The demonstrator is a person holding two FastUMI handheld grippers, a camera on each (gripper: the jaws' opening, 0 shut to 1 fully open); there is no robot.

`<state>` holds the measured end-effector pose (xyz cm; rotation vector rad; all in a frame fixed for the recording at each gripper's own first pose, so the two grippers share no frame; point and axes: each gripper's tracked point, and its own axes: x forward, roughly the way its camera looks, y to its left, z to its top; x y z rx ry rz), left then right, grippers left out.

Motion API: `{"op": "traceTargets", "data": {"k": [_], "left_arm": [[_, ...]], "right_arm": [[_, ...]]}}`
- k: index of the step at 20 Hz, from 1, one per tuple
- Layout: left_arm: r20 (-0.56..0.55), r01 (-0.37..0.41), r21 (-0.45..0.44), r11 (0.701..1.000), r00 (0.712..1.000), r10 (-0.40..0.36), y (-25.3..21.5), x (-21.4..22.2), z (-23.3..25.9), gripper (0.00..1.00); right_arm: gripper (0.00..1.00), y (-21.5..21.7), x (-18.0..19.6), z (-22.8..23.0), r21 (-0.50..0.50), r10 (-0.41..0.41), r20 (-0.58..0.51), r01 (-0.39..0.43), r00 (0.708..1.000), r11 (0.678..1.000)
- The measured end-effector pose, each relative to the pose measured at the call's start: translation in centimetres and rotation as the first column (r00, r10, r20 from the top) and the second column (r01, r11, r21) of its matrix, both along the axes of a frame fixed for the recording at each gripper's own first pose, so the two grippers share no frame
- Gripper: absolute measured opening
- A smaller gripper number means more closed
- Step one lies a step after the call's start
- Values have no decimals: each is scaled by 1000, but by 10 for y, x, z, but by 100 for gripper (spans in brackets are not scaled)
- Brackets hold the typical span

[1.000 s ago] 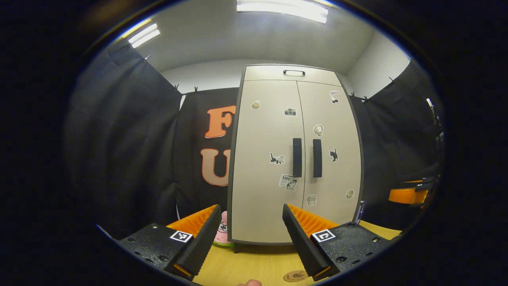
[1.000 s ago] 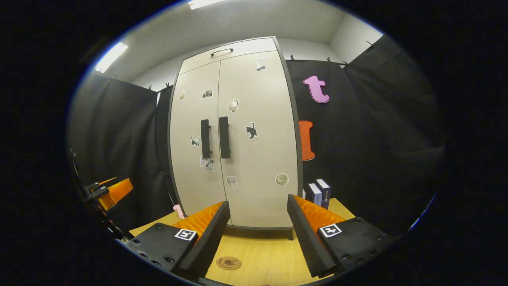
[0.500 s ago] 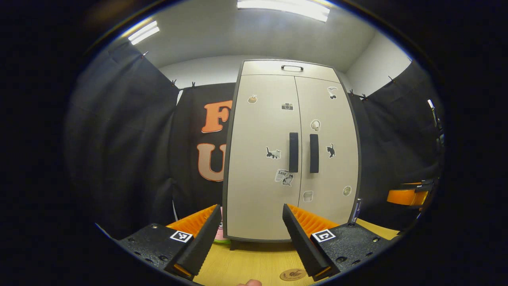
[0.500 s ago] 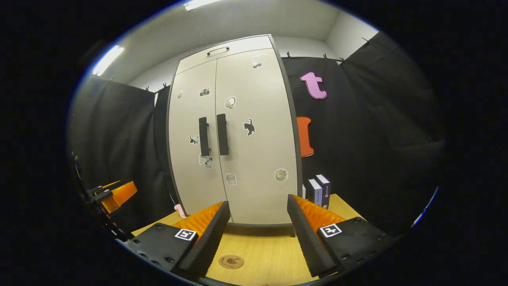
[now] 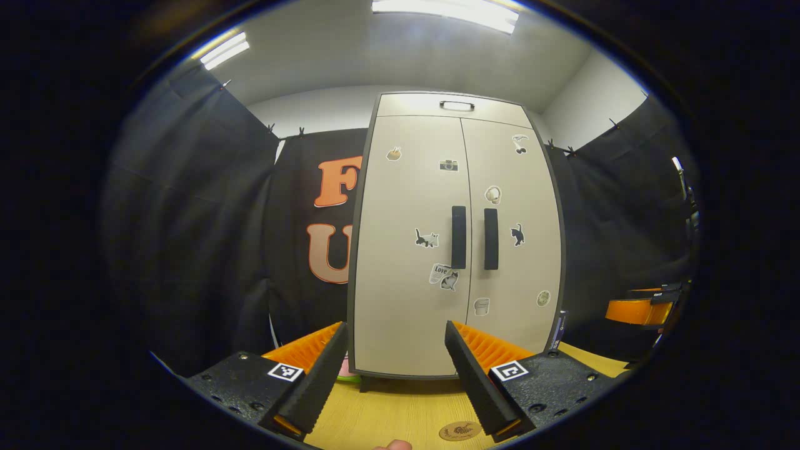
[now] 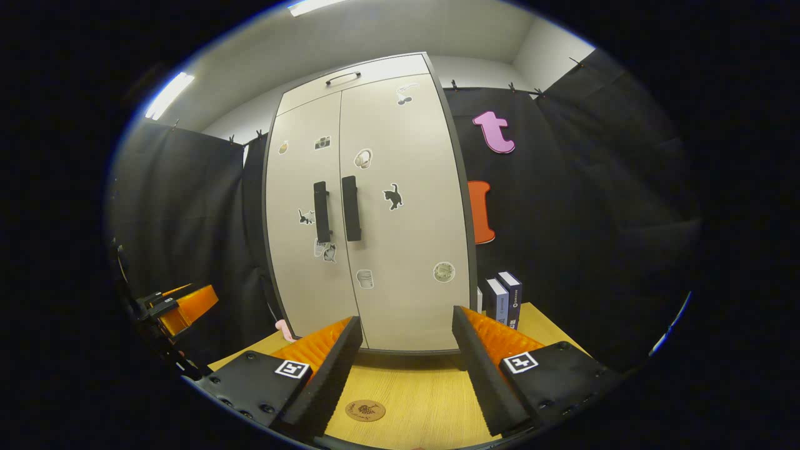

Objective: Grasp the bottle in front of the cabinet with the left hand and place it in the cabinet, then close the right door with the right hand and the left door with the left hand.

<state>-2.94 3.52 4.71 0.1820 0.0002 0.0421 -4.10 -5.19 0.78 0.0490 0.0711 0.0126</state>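
In the left gripper view, the left gripper (image 5: 392,382) was held with fingers apart and empty above the table (image 5: 400,409), before the cabinet (image 5: 412,312), whose left door (image 5: 406,250) and right door (image 5: 519,262) were both seen shut; the bottle could not be made out. In the right gripper view, the right gripper (image 6: 406,375) was likewise spread and empty before the shut cabinet (image 6: 400,294), and the left gripper (image 6: 181,306) was seen well off to the side.

Black curtain walls (image 5: 187,219), white ceiling (image 5: 387,56), strip lights (image 5: 447,11)
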Motion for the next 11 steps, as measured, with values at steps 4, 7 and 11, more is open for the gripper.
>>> {"op": "traceTargets", "data": {"k": [4,7,11], "left_arm": [[2,4,0,1000,1000,-4,0,-1,1,94],[-1,10,-1,1000,1000,-10,0,0,0,94],[-4,6,-8,1000,1000,-6,0,0,-1,94]], "right_arm": [[97,6,0,-2,5,14,-6,-14,1000,1000],[97,8,0,-4,7,16,-13,-16,1000,1000],[97,8,1,-4,10,16,-12,-15,1000,1000]]}}
